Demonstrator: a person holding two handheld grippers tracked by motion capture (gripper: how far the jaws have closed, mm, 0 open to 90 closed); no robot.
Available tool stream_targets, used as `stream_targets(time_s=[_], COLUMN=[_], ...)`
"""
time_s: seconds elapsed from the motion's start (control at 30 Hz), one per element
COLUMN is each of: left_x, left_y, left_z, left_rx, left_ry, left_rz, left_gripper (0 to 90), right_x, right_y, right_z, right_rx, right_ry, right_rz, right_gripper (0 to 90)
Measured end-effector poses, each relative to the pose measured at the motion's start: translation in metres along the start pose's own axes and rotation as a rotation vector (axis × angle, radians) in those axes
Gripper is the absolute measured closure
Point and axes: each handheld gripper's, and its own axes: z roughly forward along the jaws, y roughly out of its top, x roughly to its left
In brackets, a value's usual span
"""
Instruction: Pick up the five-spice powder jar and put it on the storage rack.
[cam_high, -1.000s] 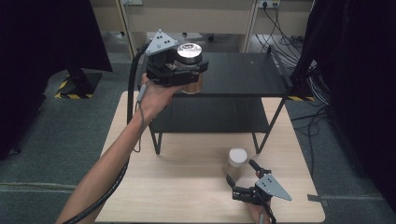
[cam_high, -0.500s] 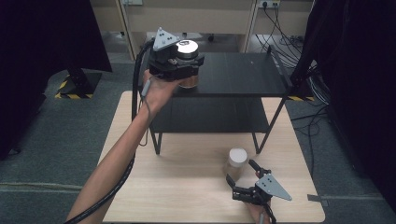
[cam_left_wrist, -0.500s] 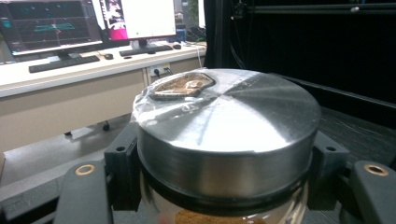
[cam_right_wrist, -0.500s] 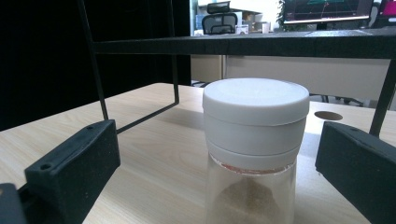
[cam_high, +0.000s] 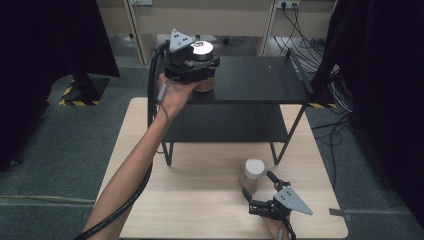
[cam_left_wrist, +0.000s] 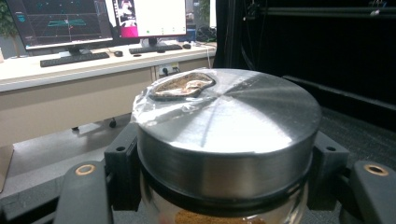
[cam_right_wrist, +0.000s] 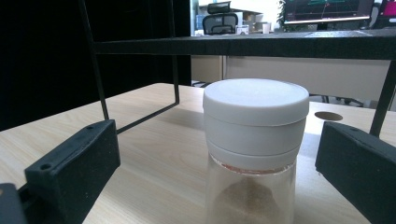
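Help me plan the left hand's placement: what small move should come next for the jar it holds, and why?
Probably lower it a little and then release. The left gripper is shut on the metal-lidded jar, which the high view shows at the left end of the black shelf's top level; whether its base already rests there I cannot tell.

A: Where stood the white-lidded jar (cam_right_wrist: 254, 154)?

B: On the wooden table (cam_right_wrist: 154, 158), between the right gripper's (cam_right_wrist: 219, 163) two black jaws, which stood clear of it. The black shelf (cam_right_wrist: 243, 44) crossed above and behind that jar.
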Motion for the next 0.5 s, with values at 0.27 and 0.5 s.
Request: stream_targets(time_s=[0.27,0.5], left_x=[-0.003,-0.009], left_y=[-0.008,-0.016], left_z=[0.002,-0.002], left_rx=[-0.015,-0.073], left_ry=[0.011,0.034], left_rz=[0.009,0.01], left_gripper=[30.7,12.7], right_x=[0.0,0.0], right_y=[0.0,0.0], right_z=[0.0,0.0], right_rx=[-0.001,-0.001], right_ry=[0.0,0.004], right_rz=[0.001,-0.005], right_gripper=[0.1,0.1])
